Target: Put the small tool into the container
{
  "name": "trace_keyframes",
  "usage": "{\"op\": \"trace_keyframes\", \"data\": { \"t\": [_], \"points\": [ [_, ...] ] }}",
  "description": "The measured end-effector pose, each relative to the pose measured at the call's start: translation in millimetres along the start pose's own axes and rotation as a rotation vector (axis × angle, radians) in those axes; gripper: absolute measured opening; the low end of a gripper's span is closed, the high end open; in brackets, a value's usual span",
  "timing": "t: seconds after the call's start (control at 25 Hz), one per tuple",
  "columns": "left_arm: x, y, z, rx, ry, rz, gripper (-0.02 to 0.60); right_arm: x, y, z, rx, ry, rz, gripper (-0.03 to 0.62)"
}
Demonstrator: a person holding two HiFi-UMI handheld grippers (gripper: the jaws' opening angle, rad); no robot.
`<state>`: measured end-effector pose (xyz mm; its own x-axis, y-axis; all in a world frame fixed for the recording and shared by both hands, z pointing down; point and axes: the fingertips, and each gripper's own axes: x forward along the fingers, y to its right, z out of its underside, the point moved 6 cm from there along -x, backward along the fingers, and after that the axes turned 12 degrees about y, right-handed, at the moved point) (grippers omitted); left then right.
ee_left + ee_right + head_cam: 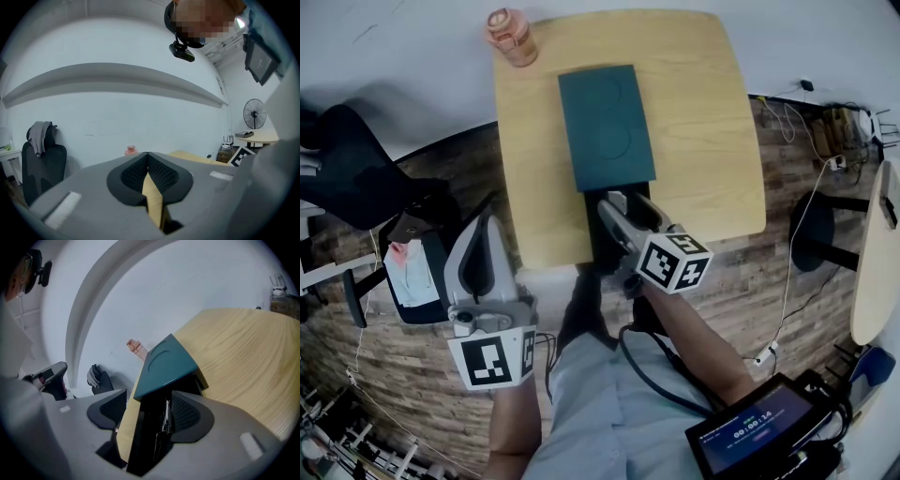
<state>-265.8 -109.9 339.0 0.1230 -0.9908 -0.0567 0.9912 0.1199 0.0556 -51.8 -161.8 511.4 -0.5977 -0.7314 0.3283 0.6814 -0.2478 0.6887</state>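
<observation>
This is an office-like workroom, plainly furnished. A light wooden table [712, 112] stands against a bare white wall [140, 108] on a wood-patterned floor [441, 412]. A black office chair [44, 171] (a grey garment hangs over its back) stands to one side, and a second pale table [872, 272] stands well apart. A standing fan [254, 114] rises behind that second table, a dark screen [259, 58] is mounted high up, and cables and plugs [836, 161] trail across the floor.
</observation>
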Motion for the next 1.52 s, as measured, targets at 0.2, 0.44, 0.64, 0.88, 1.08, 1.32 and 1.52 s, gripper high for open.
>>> {"op": "trace_keyframes", "data": {
  "t": [0.2,0.44,0.64,0.88,1.08,1.32,1.52],
  "points": [
    [2.9,0.2,0.4,-0.002,0.007,0.008,0.011,-1.3,-7.2,-6.5,-0.060,0.008,0.002,0.302],
    [8.0,10.1,-7.6,-0.005,0.048,0.031,0.011,-12.2,-15.7,-22.1,-0.143,0.041,-0.015,0.302],
    [-12.2,44.3,-50.6,0.007,0.119,0.052,0.011,-67.6,-71.0,-68.3,-0.319,0.160,-0.140,0.299],
    [-8.3,78.8,-95.6,0.008,0.240,0.064,0.009,-106.0,-135.9,-131.5,-0.561,0.278,-0.261,0.215],
    [-6.2,102.9,-136.4,0.031,0.327,0.073,0.011,-138.4,-169.0,-168.4,-0.699,0.410,-0.273,0.061],
    [-3.0,121.0,-155.0,0.046,0.358,0.081,0.011,-160.5,-173.2,-190.0,-0.762,0.494,-0.232,0.002],
    [-0.8,130.3,-157.7,0.047,0.367,0.088,0.009,-172.1,-168.6,-196.0,-0.789,0.528,-0.214,0.002]
  ]
}}
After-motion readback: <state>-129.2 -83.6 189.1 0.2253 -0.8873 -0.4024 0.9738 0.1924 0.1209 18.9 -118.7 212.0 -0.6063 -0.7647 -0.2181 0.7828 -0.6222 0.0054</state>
